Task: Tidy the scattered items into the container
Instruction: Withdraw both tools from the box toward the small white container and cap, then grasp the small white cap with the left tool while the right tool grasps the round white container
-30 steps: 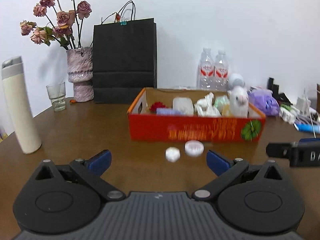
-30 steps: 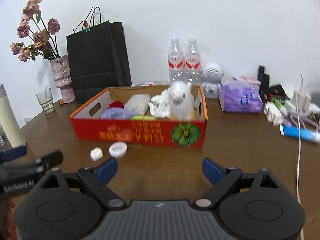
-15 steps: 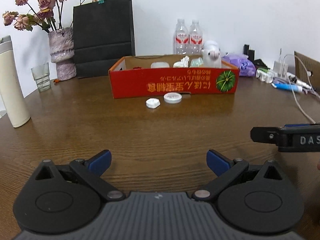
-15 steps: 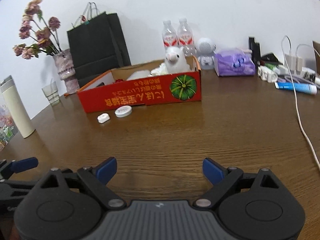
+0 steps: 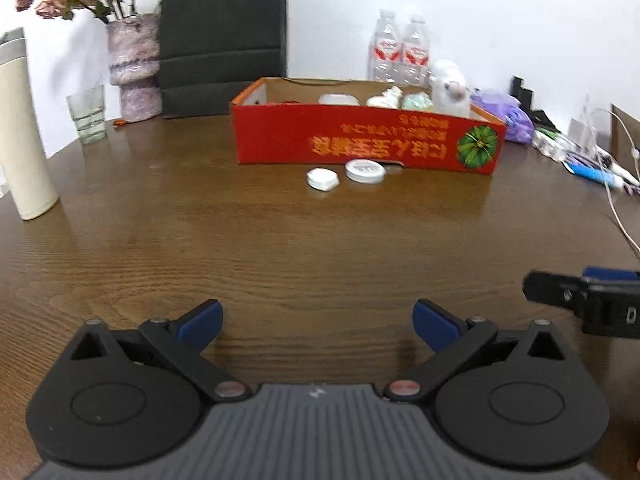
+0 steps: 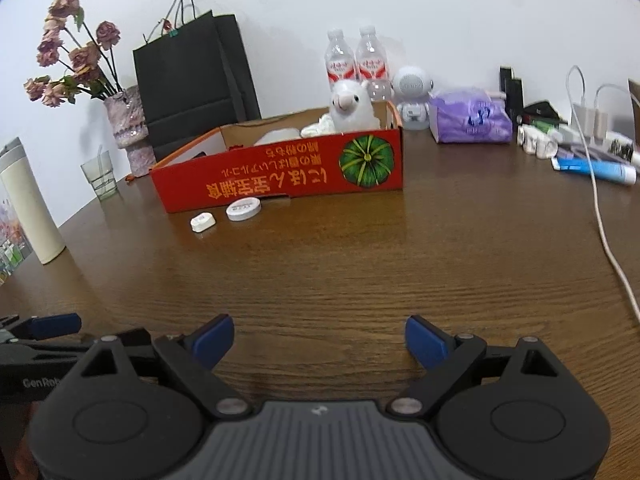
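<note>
A red cardboard box (image 5: 360,144) (image 6: 280,180) stands mid-table. It holds a white alpaca plush (image 5: 450,88) (image 6: 352,106) and several pale items. Two small white things lie on the table against its front: a squarish one (image 5: 322,179) (image 6: 203,222) and a round lid-like one (image 5: 365,170) (image 6: 243,208). My left gripper (image 5: 318,322) is open and empty, low over the table well in front of the box. My right gripper (image 6: 319,338) is open and empty too, to the right of the left one; its side shows in the left wrist view (image 5: 588,300).
A cream flask (image 5: 24,128), a glass (image 5: 87,114), a vase of dried roses (image 5: 134,68) and a black paper bag (image 5: 224,36) stand left and behind. Water bottles (image 6: 356,64), a purple tissue pack (image 6: 470,120), cables (image 6: 600,208) and small clutter sit at the right.
Both grippers have pulled back from the box over the last second, so it and the two white items look farther off. In the last half second the left one has eased closer again.
</note>
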Action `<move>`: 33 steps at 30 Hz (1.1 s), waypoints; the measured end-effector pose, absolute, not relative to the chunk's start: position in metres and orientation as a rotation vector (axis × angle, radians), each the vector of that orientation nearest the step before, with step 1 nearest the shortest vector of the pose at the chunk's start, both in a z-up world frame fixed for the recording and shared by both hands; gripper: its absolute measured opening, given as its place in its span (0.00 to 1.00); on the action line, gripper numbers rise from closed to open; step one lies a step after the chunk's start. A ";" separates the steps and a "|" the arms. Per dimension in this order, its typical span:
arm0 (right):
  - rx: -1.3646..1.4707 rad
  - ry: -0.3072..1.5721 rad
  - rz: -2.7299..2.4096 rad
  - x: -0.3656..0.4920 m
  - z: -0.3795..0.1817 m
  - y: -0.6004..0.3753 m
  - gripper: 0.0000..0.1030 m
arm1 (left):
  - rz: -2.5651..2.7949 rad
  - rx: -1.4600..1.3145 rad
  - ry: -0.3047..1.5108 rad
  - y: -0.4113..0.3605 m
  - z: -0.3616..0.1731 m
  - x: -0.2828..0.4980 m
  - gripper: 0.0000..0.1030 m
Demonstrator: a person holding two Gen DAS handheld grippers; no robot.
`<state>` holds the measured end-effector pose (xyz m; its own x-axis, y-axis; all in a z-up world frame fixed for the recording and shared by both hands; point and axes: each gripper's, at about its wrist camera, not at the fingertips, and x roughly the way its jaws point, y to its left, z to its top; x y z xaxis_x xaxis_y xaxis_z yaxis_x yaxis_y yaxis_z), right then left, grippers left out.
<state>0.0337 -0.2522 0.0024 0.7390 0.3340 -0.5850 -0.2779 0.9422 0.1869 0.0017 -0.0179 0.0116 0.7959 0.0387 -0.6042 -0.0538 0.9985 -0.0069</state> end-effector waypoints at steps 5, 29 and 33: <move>0.067 0.672 0.342 0.036 0.001 -0.248 0.90 | 0.011 -0.032 0.610 -0.008 0.023 0.023 0.86; -0.106 0.672 0.535 0.200 0.008 -0.144 0.57 | -0.077 -0.030 0.669 0.031 0.016 0.153 0.25; -0.135 0.667 0.551 0.202 0.004 -0.120 0.43 | -0.026 -0.059 0.643 0.046 0.020 0.148 0.25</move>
<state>0.2023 -0.1196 0.0042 0.6494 0.4409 -0.6196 -0.5252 0.8493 0.0539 0.1477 0.0460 0.0205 0.8000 -0.0428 -0.5985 0.0063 0.9980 -0.0629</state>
